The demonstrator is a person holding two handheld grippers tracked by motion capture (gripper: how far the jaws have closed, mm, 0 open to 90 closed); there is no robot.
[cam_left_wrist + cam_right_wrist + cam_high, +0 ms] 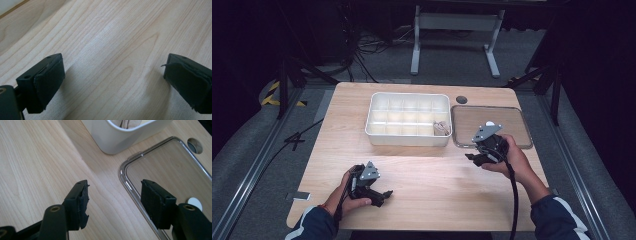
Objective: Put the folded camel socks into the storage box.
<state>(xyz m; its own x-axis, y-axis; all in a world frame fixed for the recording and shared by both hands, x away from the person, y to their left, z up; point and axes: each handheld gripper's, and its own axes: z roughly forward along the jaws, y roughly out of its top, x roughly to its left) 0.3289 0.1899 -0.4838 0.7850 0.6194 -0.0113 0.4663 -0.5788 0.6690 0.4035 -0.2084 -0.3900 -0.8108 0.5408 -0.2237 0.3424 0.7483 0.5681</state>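
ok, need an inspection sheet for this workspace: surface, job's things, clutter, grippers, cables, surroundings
Surface: pale wooden table, round hole at far right.
Job's things: white divided box, one small brownish item in its near right cell; clear lid lying flat beside it.
Clutter: small white disc on the lid.
Grippers: left gripper open, low over bare wood; right gripper open, at the lid's near left edge, nothing between the jaws.
Cables: one trailing from each gripper; more on the floor.
Surroundings: grey carpet, metal stand behind, dark room.

white compartment box [408, 119], clear lid [492, 125], pale wood-grain table [437, 175], black jaws.
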